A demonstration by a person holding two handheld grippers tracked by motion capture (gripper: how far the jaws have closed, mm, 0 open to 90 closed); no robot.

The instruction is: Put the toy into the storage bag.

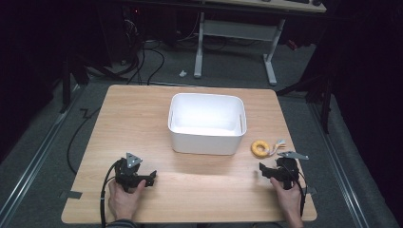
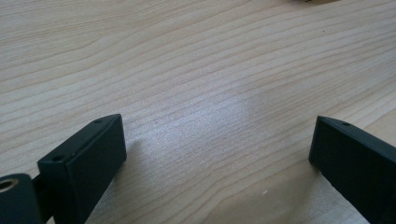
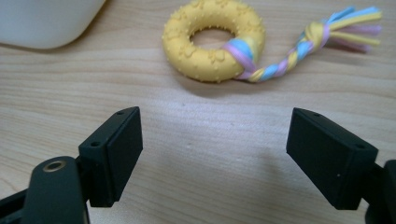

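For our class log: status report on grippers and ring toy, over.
Both grippers, left and right, open, empty. Yellow ring toy on table beside white bin. Path clear.

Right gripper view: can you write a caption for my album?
Open black fingers of the right gripper face a bumpy yellow ring toy with a braided rope tail on the wooden table.

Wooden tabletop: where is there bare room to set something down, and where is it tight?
Bare wood lies left of the white plastic tub, and in the front strip between the left gripper and right gripper. It is tight on the light wooden tabletop right of the tub, where the yellow knobbly ring toy with braided pastel rope lies.
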